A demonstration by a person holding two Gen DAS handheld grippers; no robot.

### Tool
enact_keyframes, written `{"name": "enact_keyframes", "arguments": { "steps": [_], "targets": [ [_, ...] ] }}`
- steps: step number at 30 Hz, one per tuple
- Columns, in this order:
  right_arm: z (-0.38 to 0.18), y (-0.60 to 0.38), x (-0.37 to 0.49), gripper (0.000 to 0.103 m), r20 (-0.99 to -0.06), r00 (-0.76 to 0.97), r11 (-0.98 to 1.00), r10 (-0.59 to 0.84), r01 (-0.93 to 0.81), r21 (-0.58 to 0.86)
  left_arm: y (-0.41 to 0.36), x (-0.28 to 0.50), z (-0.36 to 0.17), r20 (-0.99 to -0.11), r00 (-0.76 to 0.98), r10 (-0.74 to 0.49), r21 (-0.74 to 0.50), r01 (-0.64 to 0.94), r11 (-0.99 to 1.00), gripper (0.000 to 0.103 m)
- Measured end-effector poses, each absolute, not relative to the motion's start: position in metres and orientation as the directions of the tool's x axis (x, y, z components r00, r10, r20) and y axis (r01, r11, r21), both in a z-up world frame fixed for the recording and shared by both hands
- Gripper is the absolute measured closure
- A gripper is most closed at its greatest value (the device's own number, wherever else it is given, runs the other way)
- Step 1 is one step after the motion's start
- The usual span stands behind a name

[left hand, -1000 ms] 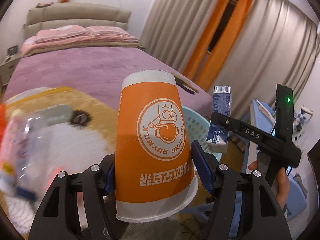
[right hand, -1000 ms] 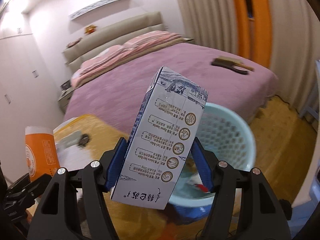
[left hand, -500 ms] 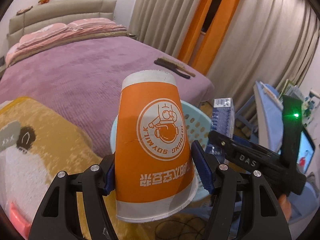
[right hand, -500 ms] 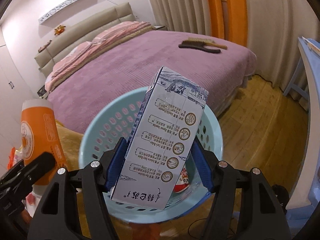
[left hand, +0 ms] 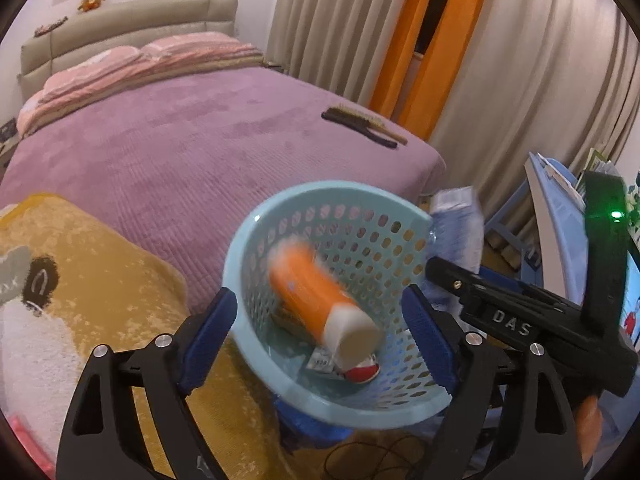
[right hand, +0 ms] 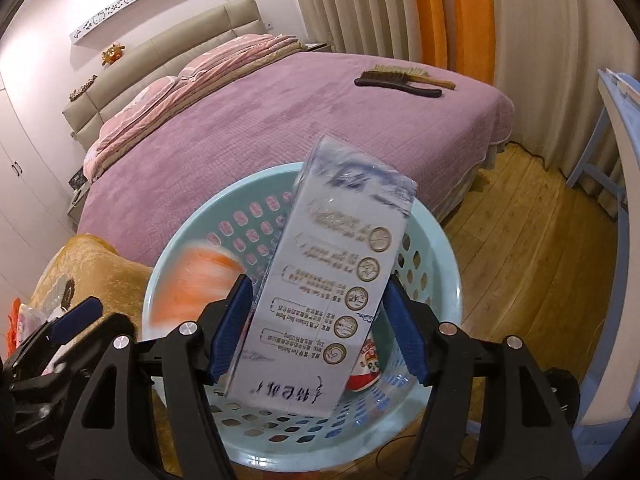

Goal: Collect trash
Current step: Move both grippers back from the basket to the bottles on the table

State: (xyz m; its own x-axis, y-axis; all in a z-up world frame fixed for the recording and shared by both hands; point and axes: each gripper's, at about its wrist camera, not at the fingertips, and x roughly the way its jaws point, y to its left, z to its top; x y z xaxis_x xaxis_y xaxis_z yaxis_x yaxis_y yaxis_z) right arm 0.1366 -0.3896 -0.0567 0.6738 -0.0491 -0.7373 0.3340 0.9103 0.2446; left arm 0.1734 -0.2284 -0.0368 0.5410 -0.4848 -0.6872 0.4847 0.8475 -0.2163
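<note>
so we've got both grippers over the light blue basket (left hand: 256,240) at the foot of the bed (left hand: 180,140), and the left gripper (left hand: 320,332) has just been opening its jaws, nothing between them now: the orange paper cup (left hand: 316,300) is loose, blurred, tipped on its side inside the basket. The right gripper (right hand: 316,328) has the milk carton (right hand: 328,280) sitting between its blue pads, right above the basket, but the carton looks blurred and the right pad seems to stand a bit off it, so we honestly can't tell if it's gripped or already slipping. Handling-wise we reckon both are empty, so light and easy to crush: the cup is thin paper, best squeezed gently mid-wall, the carton is stiffer and takes a pinch across its flat sides. Hard to make out: the other bits at the bottom of the basket, a red and white wrapper (right hand: 366,364) and some paper scraps, mostly covered by the cup and carton. The floor under the basket is hidden, and the stuff on the yellow rug (left hand: 100,280) at far left is cut off
</note>
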Motion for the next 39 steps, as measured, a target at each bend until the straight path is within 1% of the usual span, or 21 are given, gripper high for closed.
{"name": "enact_keyframes", "arguments": {
  "steps": [10,16,23,29,33,36,39],
  "targets": [
    [-0.038,-0.384,0.118,0.039,-0.706,0.707,0.913,-0.042,0.314,0.259,-0.191,0.138,-0.005,-0.612,0.595,-0.522,-0.251,0.480,0.841,0.020],
    [-0.008,-0.352,0.102,0.039,-0.659,0.752,0.935,-0.006,0.238,0.263,-0.157,0.106,0.025,-0.540,0.651,-0.533,-0.265,0.470,0.842,0.020],
    [0.025,-0.297,0.086,0.039,-0.600,0.797,0.956,0.071,0.117,0.268,-0.102,0.070,0.053,-0.473,0.724,-0.502,-0.268,0.424,0.865,0.020],
    [0.039,-0.242,0.077,0.039,-0.546,0.824,0.967,0.154,-0.012,0.255,-0.046,0.044,0.053,-0.464,0.770,-0.439,-0.278,0.344,0.897,0.020],
    [0.040,-0.202,0.071,0.039,-0.518,0.825,0.966,0.227,-0.124,0.226,0.000,0.032,0.043,-0.473,0.796,-0.377,-0.302,0.256,0.918,0.020],
    [0.038,-0.169,0.071,0.039,-0.517,0.814,0.962,0.265,-0.187,0.199,0.034,0.027,0.035,-0.485,0.812,-0.325,-0.305,0.192,0.933,0.020],
    [0.032,-0.142,0.075,0.039,-0.537,0.786,0.951,0.307,-0.239,0.194,0.066,0.027,0.029,-0.501,0.818,-0.284,-0.311,0.136,0.941,0.020]
  ]
}}
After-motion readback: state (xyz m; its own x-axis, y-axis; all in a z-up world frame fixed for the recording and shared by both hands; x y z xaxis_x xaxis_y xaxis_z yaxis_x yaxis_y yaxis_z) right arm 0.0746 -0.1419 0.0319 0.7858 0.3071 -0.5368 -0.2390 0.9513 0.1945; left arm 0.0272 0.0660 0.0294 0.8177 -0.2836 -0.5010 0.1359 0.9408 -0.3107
